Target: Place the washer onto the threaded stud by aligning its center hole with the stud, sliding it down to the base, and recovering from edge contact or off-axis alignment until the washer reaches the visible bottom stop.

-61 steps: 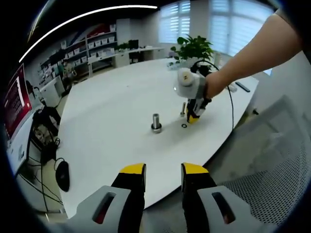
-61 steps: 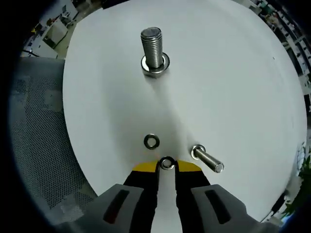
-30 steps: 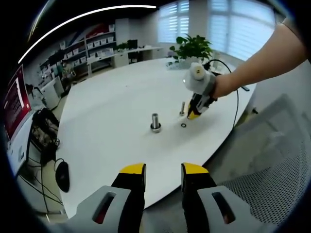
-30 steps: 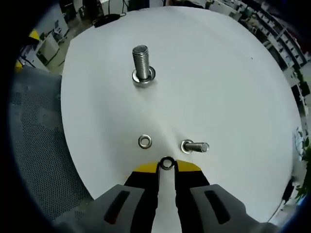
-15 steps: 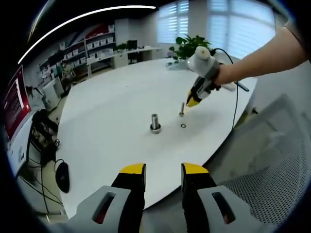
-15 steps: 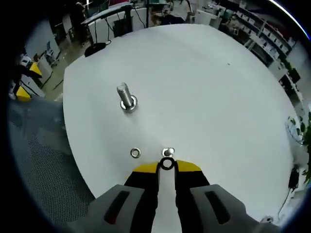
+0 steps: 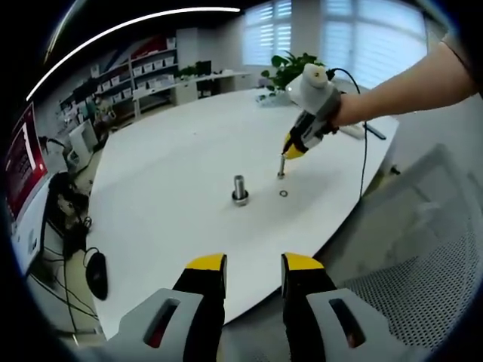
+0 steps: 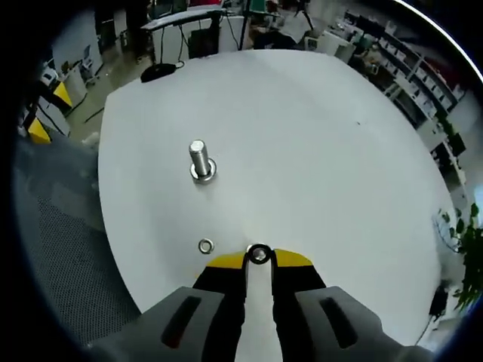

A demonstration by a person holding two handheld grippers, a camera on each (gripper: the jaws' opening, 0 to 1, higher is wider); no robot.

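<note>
A large threaded stud [image 7: 240, 188] stands upright on the white table [image 7: 173, 173], with a metal collar at its base. To its right rises a smaller stud [image 7: 281, 168], and a loose washer [image 7: 284, 194] lies on the table in front of it. A person's hand holds my right gripper [image 7: 293, 149] just above the smaller stud. In the right gripper view that gripper [image 8: 259, 256] is shut on a small washer [image 8: 259, 254]; the large stud [image 8: 201, 161] stands ahead to the left and the loose washer [image 8: 205, 246] lies near the tips. My left gripper [image 7: 254, 265] hangs open off the table's near edge.
A mesh chair [image 7: 423, 249] stands beside the table's edge at the right. A potted plant [image 7: 298, 69] sits at the far end of the table. Shelves [image 7: 143, 75] line the back wall. A red screen [image 7: 23, 162] and cables are at the left.
My right gripper has risen from the table with the washer and moved back to hang over the smaller stud. The left gripper has stayed put.
</note>
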